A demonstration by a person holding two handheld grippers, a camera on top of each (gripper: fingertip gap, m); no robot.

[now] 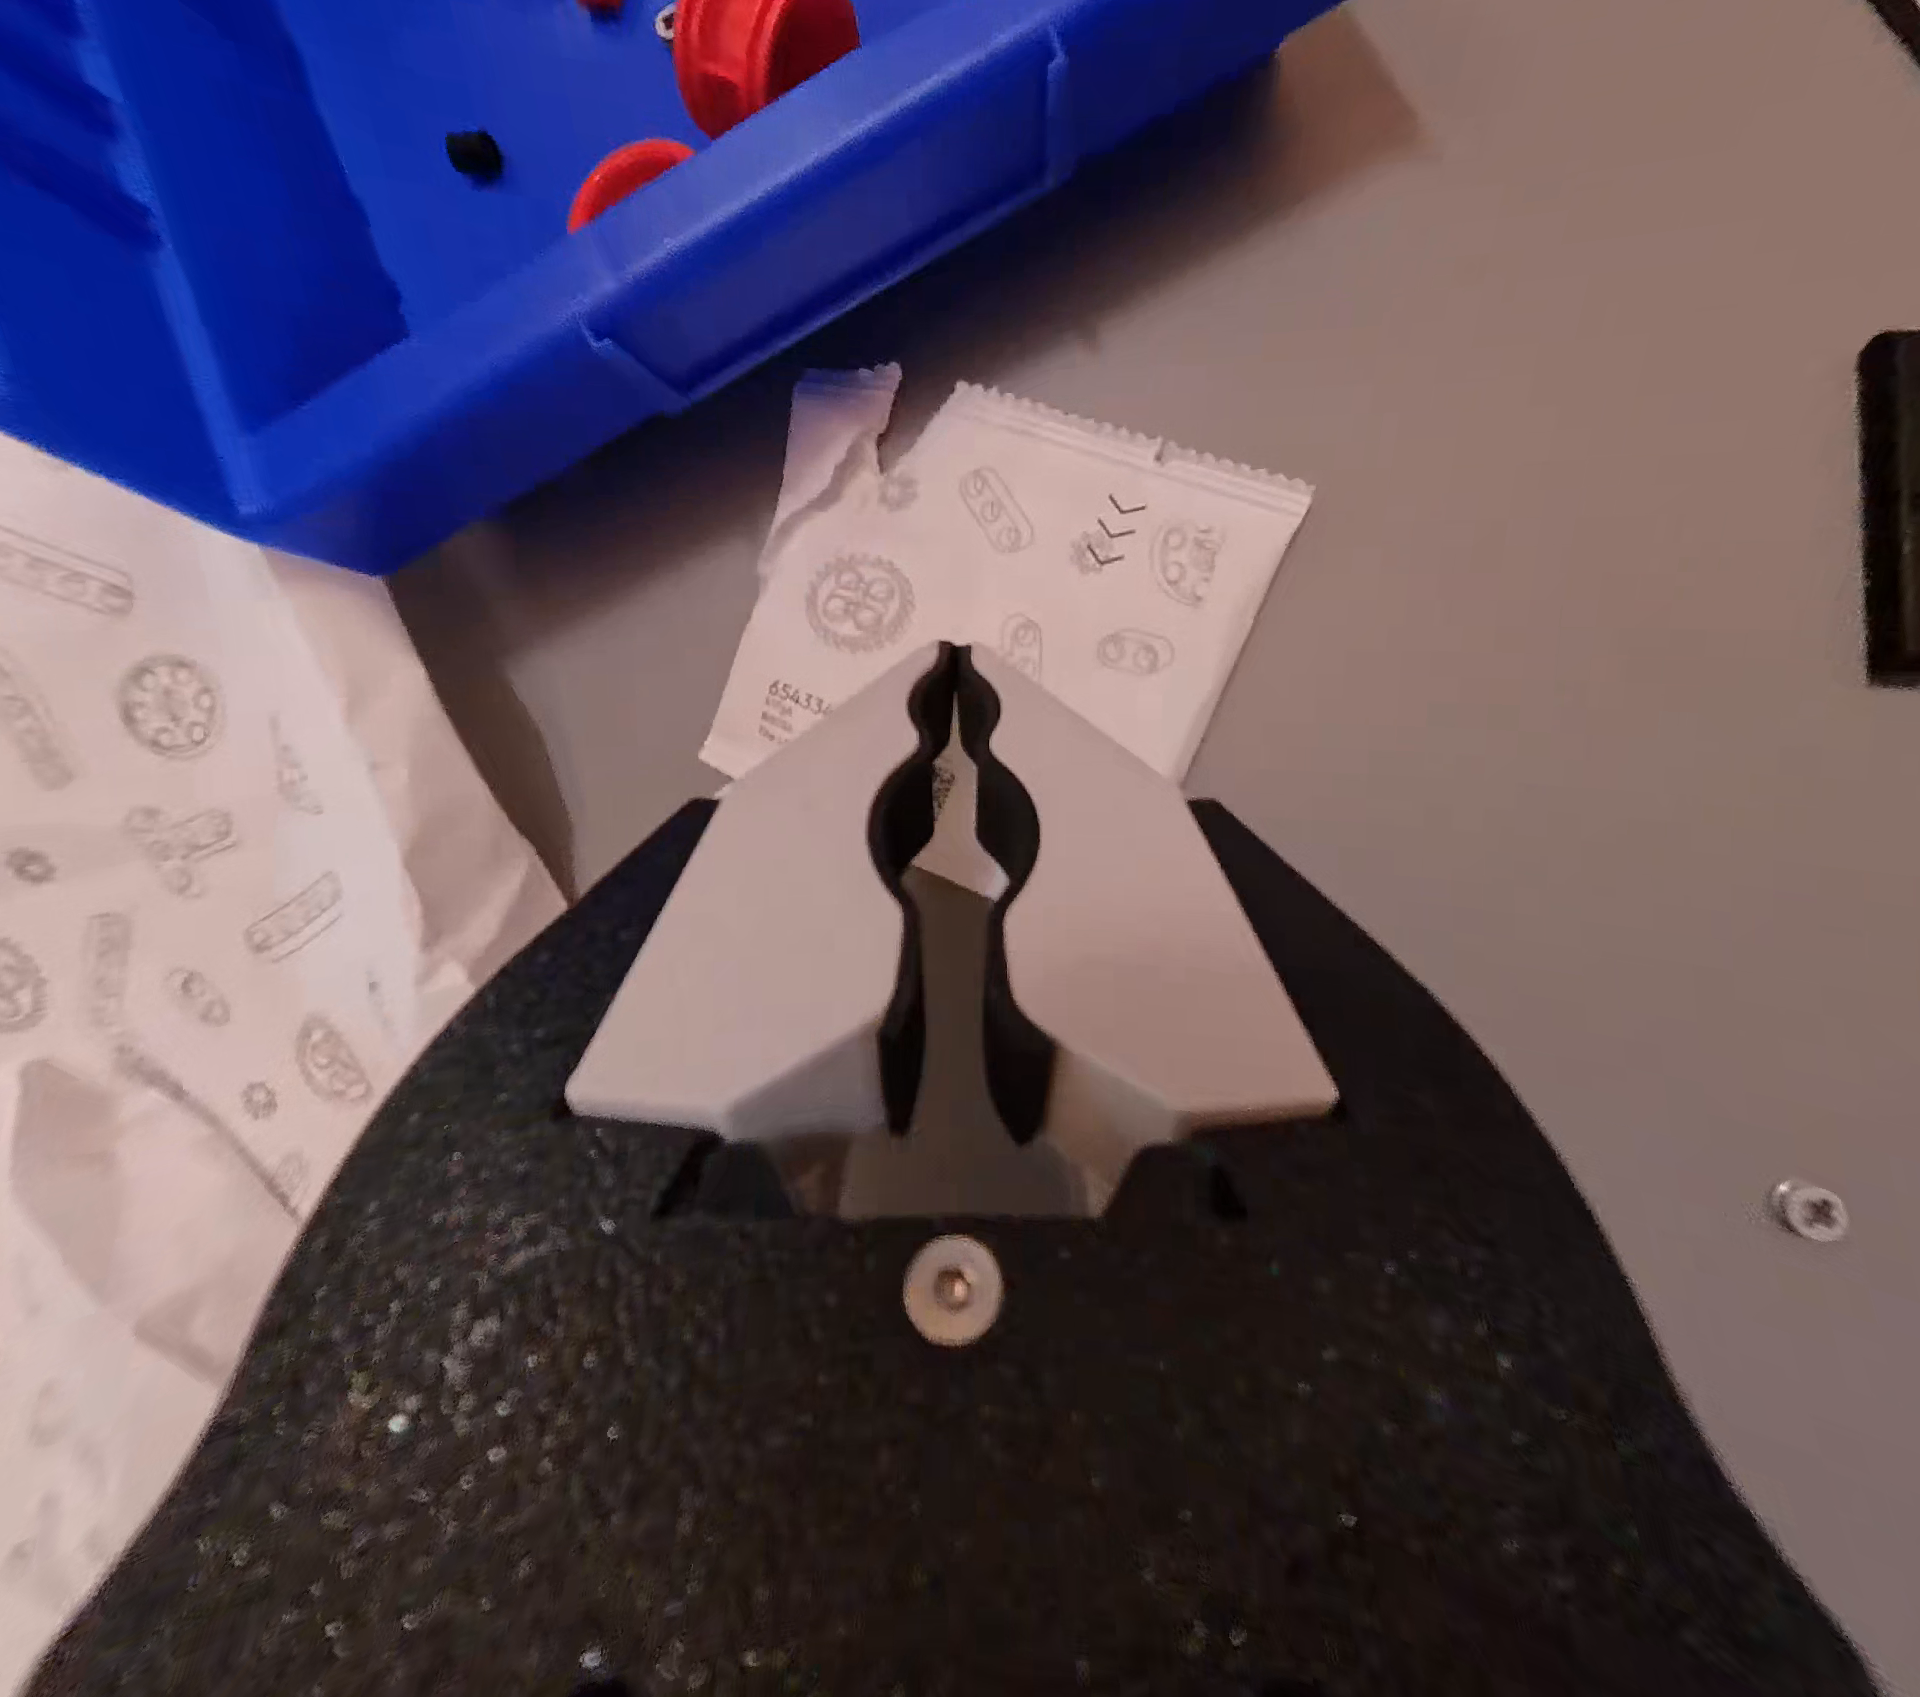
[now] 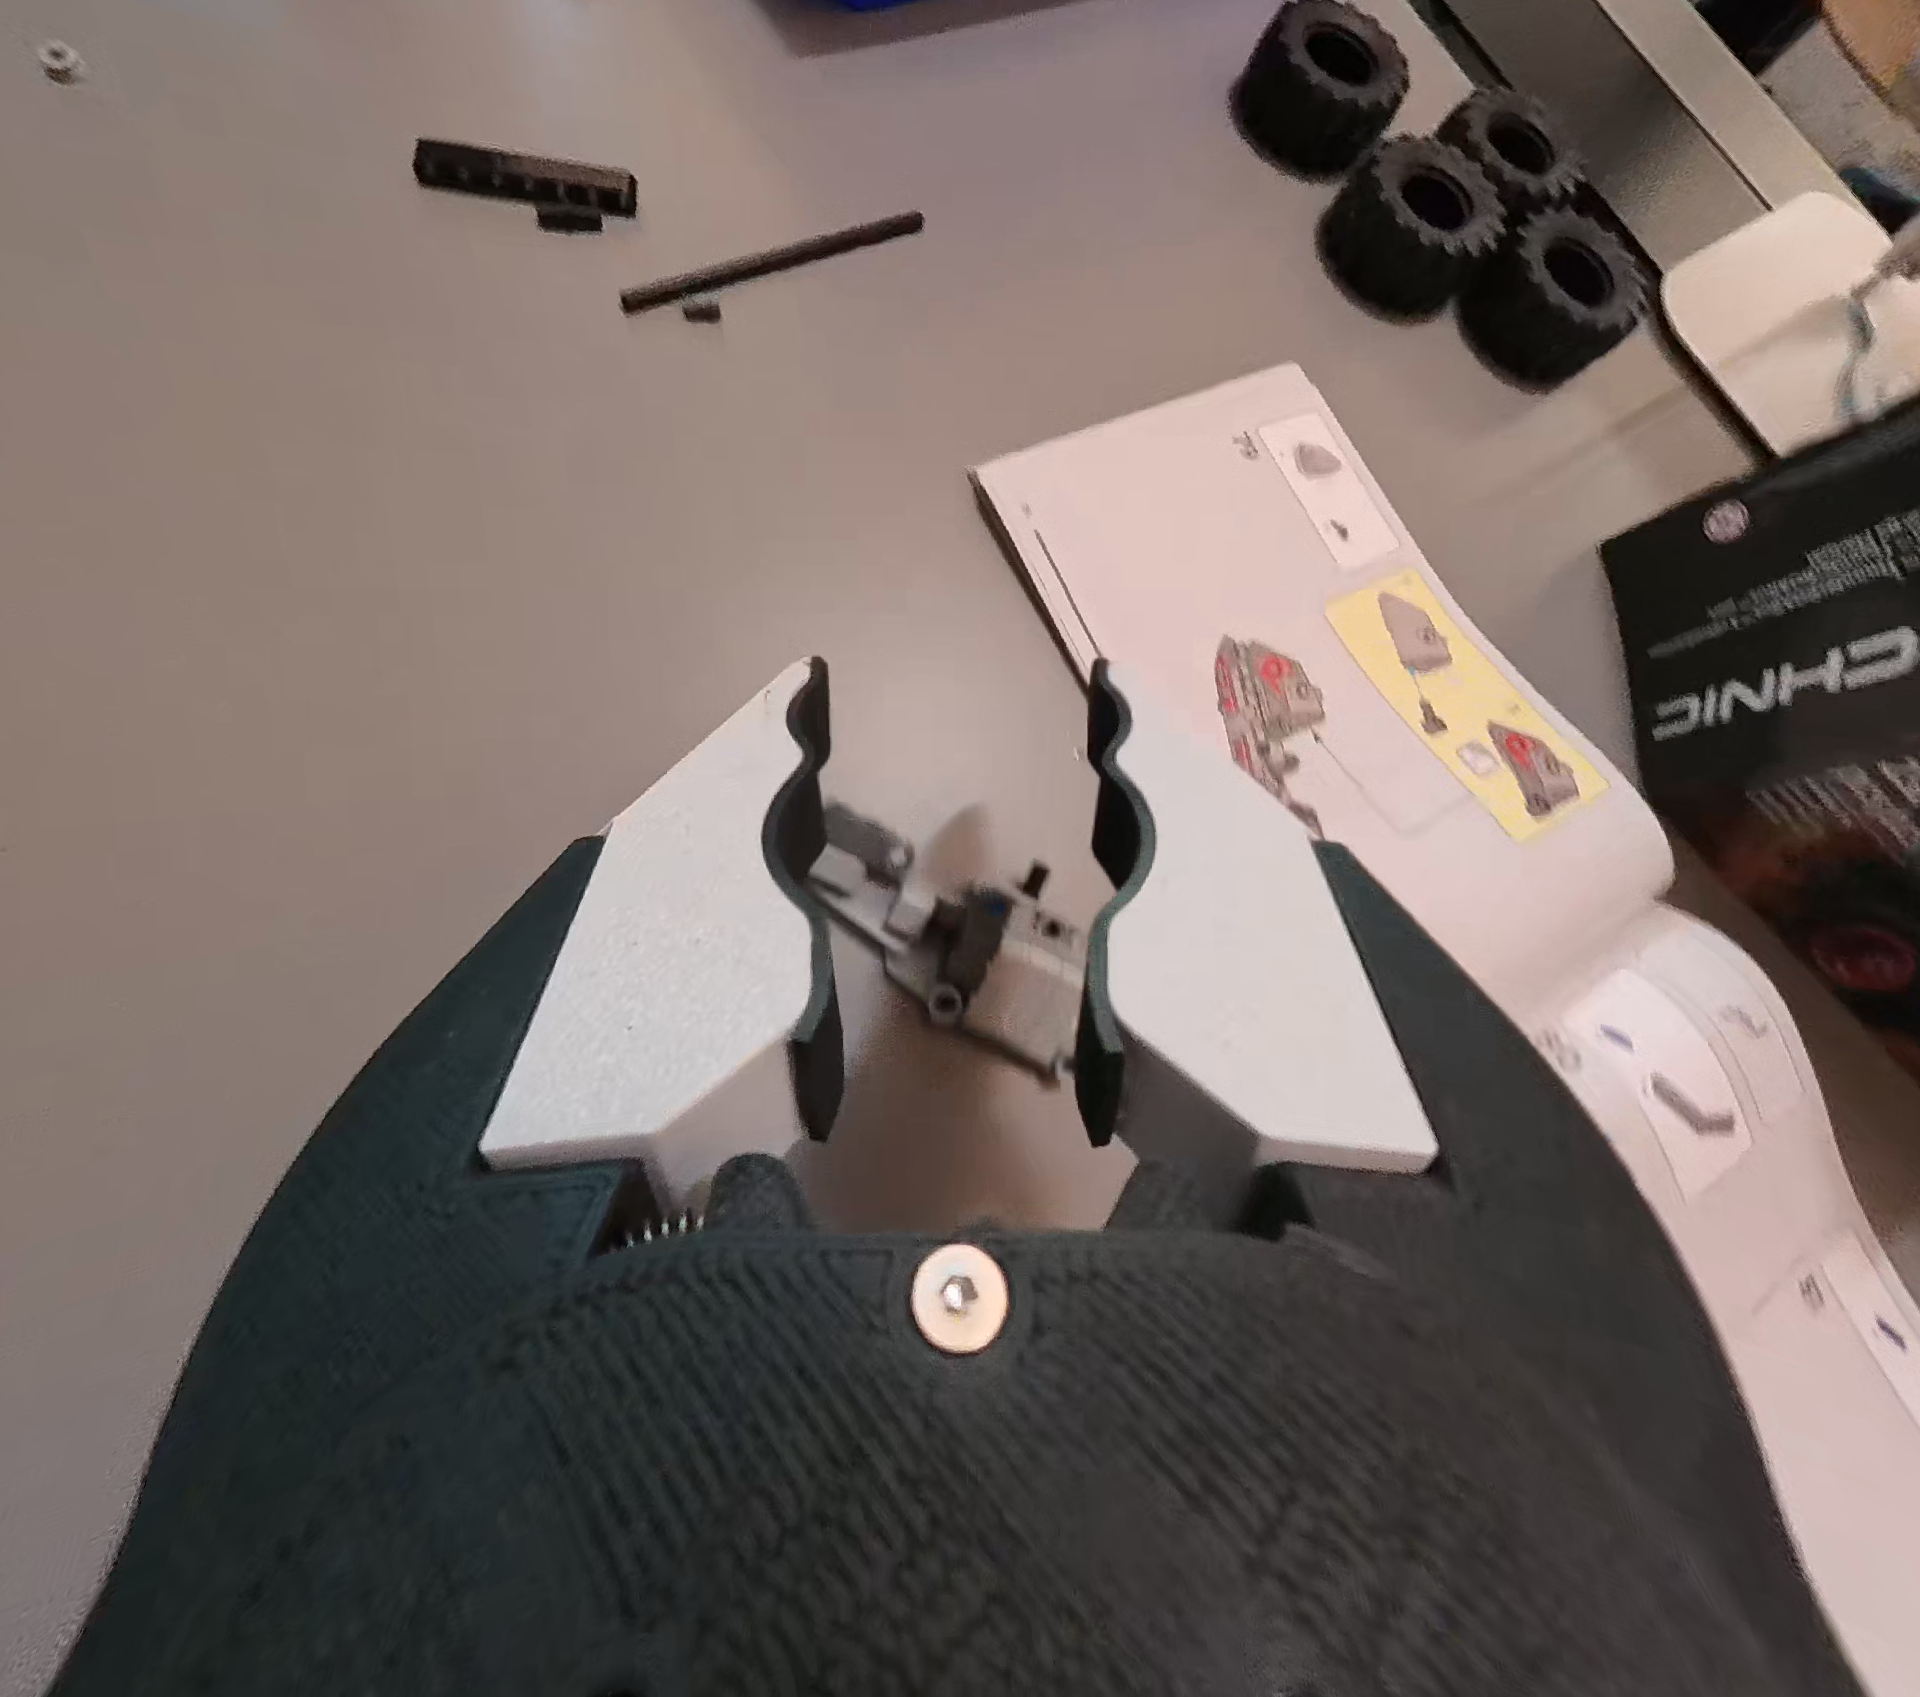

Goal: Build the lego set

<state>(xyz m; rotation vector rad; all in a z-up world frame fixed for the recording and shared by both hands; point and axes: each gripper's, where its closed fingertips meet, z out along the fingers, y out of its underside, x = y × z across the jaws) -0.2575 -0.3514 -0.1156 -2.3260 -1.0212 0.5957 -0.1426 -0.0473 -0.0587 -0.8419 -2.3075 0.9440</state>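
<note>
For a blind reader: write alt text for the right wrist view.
The open right gripper hovers over a small grey lego assembly on a grey table, beside an open instruction booklet and four black knobbly tyres.

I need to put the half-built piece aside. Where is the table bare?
Bare: the grey table left of the right gripper, below the black rod. Crowded: the right side, with booklet, tyres and box.

Both wrist views look steeply down, close, sharing the blue bin.
</note>
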